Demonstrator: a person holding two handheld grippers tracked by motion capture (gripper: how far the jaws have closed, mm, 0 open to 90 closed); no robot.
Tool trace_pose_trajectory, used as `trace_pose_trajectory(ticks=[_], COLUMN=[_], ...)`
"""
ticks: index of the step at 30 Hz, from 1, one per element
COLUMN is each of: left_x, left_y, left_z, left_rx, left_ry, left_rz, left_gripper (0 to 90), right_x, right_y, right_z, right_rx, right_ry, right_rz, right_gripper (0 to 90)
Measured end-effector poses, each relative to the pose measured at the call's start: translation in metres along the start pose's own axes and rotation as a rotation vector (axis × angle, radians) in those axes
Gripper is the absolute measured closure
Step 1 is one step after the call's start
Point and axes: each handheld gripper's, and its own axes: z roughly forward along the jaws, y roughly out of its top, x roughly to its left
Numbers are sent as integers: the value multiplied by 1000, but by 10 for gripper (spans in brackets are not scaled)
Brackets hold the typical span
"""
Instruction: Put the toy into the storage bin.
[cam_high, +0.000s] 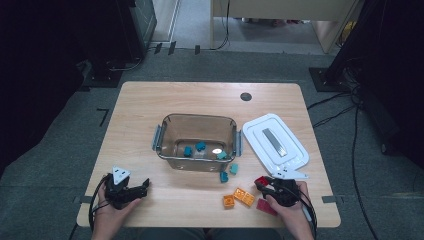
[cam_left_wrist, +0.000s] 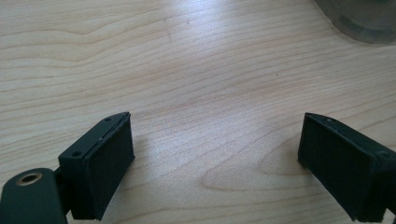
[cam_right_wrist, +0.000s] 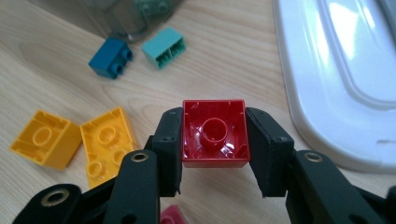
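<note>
The right gripper (cam_right_wrist: 214, 154) has a red block (cam_right_wrist: 214, 133) pinched square between its two black jaws, hollow underside turned up toward the camera that rides on it, the jaws closed in just to the block's width. From the high view that gripper (cam_high: 263, 184) sits low over the near edge of the table (cam_high: 150, 105), in front of and to the right of the clear container (cam_high: 197, 142), the person's hand (cam_high: 292, 207) wrapped round it from below and the forearm coming straight up from the table's near side. Two orange blocks (cam_high: 239, 197) lie just to the left of the gripper, in front of the container, and another red piece (cam_high: 266, 206) lies flat on the wood under the hand. Two teal blocks (cam_high: 229, 172) rest right against the container's near right corner, with more teal ones (cam_high: 194, 149) inside it. The white lid (cam_high: 275, 142) lies beside the container on its right, just beyond the gripper. Over to the container's near left, well apart from it, the left gripper (cam_high: 134, 190) rests low over bare wood, hand (cam_high: 107, 220) curled beneath it; in its own view the left gripper's jaws stand wide apart with nothing between them, pads (cam_left_wrist: 109, 172) angled outward.
</note>
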Motion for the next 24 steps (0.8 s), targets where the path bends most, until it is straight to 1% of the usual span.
trace_pose_trajectory(ticks=[5,9,16,24], left_x=[0,0,0,0], left_y=[0,0,0,0], left_z=[0,0,0,0], left_rx=[0,0,1,0], left_ry=[0,0,0,0], left_rz=[1,1,0,0], left_gripper=[103,104,104,104], right_x=[1,3,6,12], right_y=[14,27,52,80], right_z=[-6,-10,-18,-25], right_rx=[-26,-40,-77,-107], right_ry=[4,7,7,15], right_rz=[-5,-26,-50,-78], right_gripper=[596,596,596,596])
